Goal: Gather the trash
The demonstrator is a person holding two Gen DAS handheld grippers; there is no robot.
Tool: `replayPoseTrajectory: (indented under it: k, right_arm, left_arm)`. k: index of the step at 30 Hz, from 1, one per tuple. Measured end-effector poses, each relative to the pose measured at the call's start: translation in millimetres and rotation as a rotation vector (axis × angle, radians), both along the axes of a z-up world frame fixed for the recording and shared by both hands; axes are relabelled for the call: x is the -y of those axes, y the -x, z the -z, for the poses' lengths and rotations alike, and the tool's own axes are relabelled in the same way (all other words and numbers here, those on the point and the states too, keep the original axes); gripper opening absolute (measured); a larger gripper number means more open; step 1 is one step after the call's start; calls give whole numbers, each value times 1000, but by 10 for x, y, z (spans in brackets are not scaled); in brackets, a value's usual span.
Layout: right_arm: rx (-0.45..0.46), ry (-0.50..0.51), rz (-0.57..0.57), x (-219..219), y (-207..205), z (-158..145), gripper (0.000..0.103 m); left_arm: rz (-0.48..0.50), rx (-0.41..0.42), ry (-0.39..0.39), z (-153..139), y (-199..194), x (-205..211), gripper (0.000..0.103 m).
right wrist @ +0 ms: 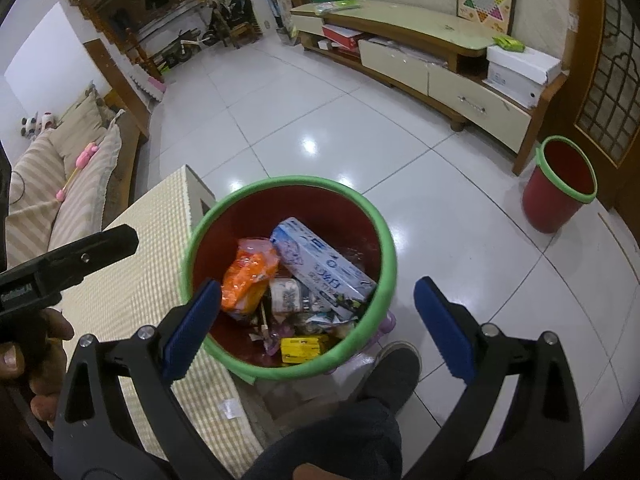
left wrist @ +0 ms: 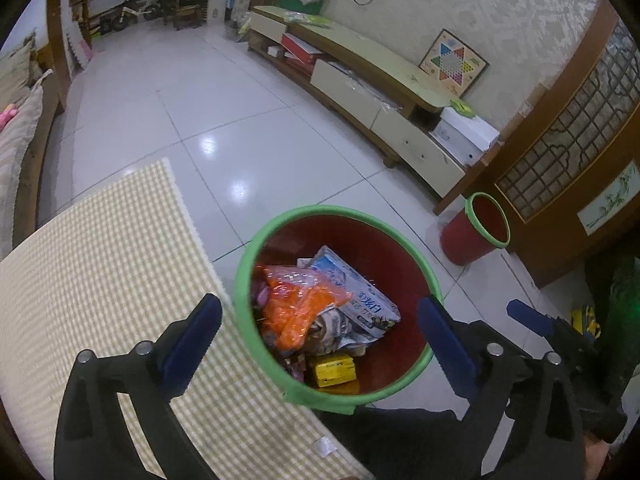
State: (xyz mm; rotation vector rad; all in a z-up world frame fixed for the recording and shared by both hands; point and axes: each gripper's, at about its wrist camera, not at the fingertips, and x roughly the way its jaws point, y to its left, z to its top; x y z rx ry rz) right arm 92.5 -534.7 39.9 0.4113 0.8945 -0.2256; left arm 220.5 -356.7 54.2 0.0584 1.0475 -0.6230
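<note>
The red bin (right wrist: 288,276) stands open-topped, half filled with wrappers (right wrist: 248,280), touching the checked counter (right wrist: 132,280) at its left. Bare floor (right wrist: 460,248) lies right, toward a second bin (right wrist: 560,188).

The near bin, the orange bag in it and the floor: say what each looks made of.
Near bin: likely moulded plastic, dark red and smooth with a faint sheen inside, with a matte green rim band.
Orange bag: thin plastic film, crinkled and glossy, catching small highlights.
Floor: glazed white tile, probably ceramic, with grout lines and mirror-like lamp reflections.
</note>
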Motion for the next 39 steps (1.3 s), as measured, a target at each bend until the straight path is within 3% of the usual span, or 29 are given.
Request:
replayPoseTrajectory:
  k: [6, 9, 11, 15, 23, 30, 39]
  right_arm:
    - [27, 30, -37, -249, -41, -184, 95]
    - [47, 55, -62, -428, -67, -293, 95]
    - [59, 66, -81, -537, -82, -344, 98]
    - [90, 82, -138, -880, -116, -467, 98]
    - [133, 107, -246, -1657, -171, -662, 98]
    - [177, 143, -329, -2302, -120, -826, 98]
    - [264, 206, -402, -2931, 57, -995, 98]
  left_arm:
    - [-42, 30, 13, -157, 69, -330, 95]
    - [-76, 84, 20, -273, 165, -537, 95]
    - [-101, 129, -4, -355, 249, -714, 95]
    - [-173, 143, -28, -440, 358, -1138, 95]
    - [-327, 170, -65, -488, 613, -2016, 95]
    - [-467, 251, -69, -571, 994, -2719, 95]
    - [-547, 303, -89, -559, 1345, -3213, 95]
